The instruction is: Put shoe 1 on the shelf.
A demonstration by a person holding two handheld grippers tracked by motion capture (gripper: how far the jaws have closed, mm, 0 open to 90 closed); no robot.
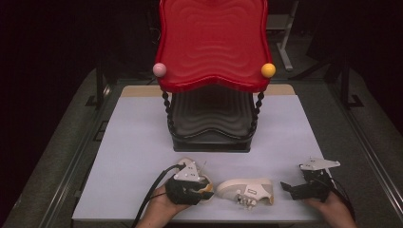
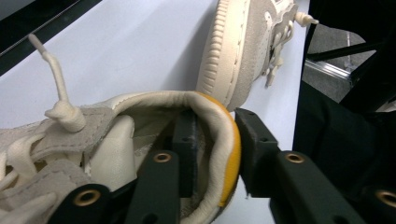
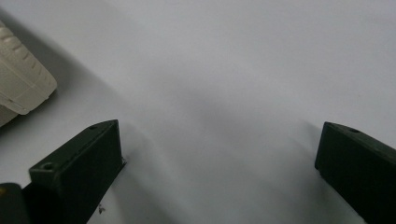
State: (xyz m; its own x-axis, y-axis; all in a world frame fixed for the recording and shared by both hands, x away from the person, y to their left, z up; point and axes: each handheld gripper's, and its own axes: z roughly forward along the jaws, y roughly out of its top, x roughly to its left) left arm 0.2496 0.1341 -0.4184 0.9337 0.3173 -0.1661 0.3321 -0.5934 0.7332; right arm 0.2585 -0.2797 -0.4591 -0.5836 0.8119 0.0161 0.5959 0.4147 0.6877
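Shelving stands at the far middle of the pale table (image 1: 142, 123): a red tray (image 1: 214, 42) on beaded posts over a black tray (image 1: 211, 124), well clear of your hands. A second shoe (image 1: 247, 191) lies on its side just right of your left gripper (image 1: 190, 186), toe to the right. Your shoe (image 2: 140, 135) at the near edge is cream with an orange-lined heel; its collar sits between the jaws, one inside and one outside with a slight gap. Its length I cannot tell. Your right gripper (image 1: 297, 186) rests wide apart, empty.
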